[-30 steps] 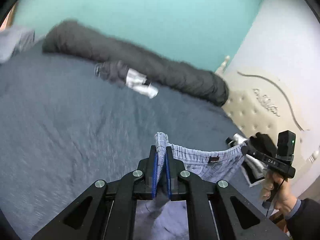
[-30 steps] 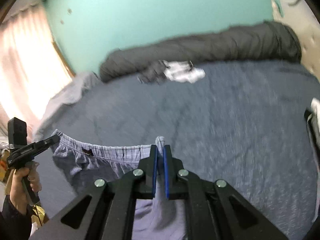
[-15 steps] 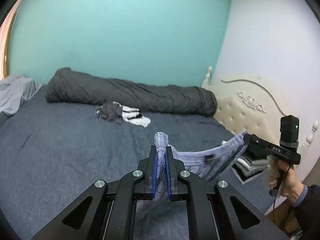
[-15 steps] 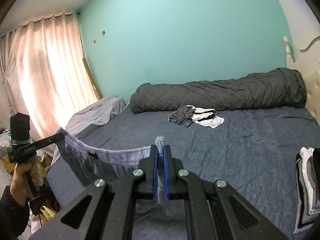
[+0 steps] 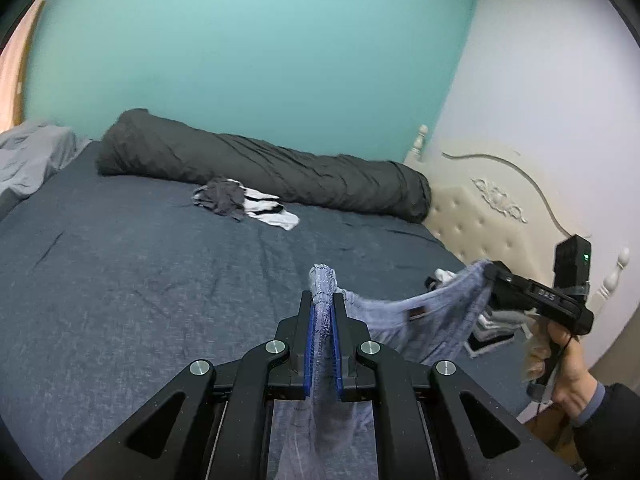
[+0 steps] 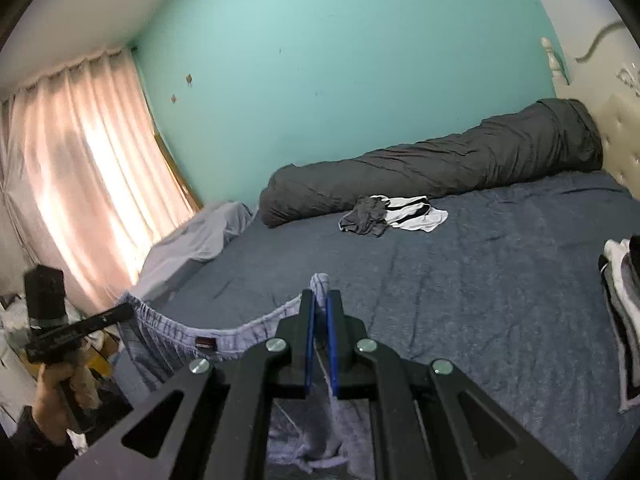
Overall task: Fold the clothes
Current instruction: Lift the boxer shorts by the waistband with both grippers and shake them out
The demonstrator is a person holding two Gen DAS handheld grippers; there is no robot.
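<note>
Shorts (image 5: 420, 320) waistband stretched mid-air | both fingers clamped on its ends | bed (image 5: 140, 280) beneath mostly bare

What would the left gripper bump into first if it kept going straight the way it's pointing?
Probably the bare blue bedsheet. The left gripper, shut on the striped shorts, tilts slightly downward, so it looks set to meet the mattress short of the clothes pile, though depth is unclear.
</note>
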